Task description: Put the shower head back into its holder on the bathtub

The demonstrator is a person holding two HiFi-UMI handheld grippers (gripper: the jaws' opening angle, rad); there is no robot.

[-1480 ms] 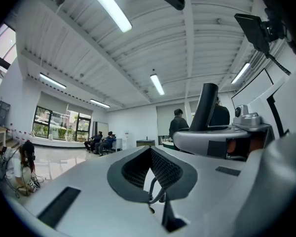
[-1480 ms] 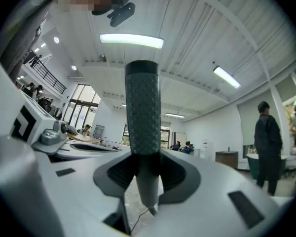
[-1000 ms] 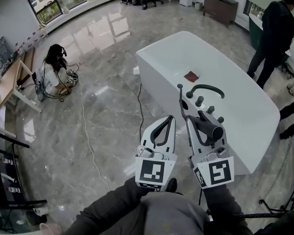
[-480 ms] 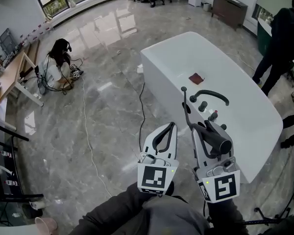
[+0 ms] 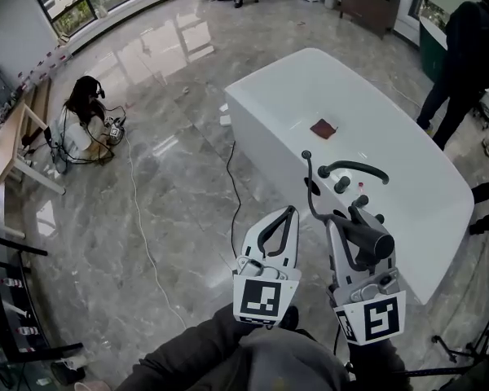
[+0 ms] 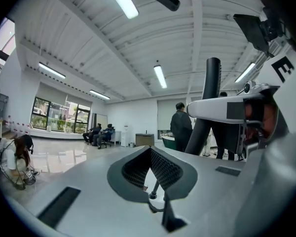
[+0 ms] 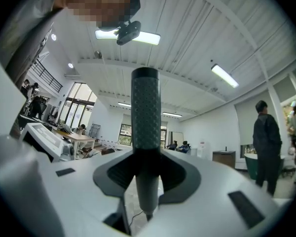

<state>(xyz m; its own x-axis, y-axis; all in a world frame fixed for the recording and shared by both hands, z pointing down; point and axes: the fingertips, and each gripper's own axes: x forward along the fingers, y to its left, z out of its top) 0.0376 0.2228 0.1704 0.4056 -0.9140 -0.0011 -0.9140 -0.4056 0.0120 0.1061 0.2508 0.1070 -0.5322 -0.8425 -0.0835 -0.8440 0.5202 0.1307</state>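
- Meanwhile, clamping the black shower head (image 5: 367,239) in the right gripper (image 5: 352,216) over the bathtub (image 5: 261,96) rim, left gripper (image 5: 287,212) pressed together on nothing.
- Could snag the hose (image 5: 310,194) on the taps (image 5: 342,184), twisting the handle.
- Could miss the holder, not made out among those fittings.

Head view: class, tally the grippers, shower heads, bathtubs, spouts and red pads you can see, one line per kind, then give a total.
grippers: 2 (left gripper, right gripper)
shower head: 1, held in the right gripper
bathtub: 1
spout: 1
red pad: 1
total: 6
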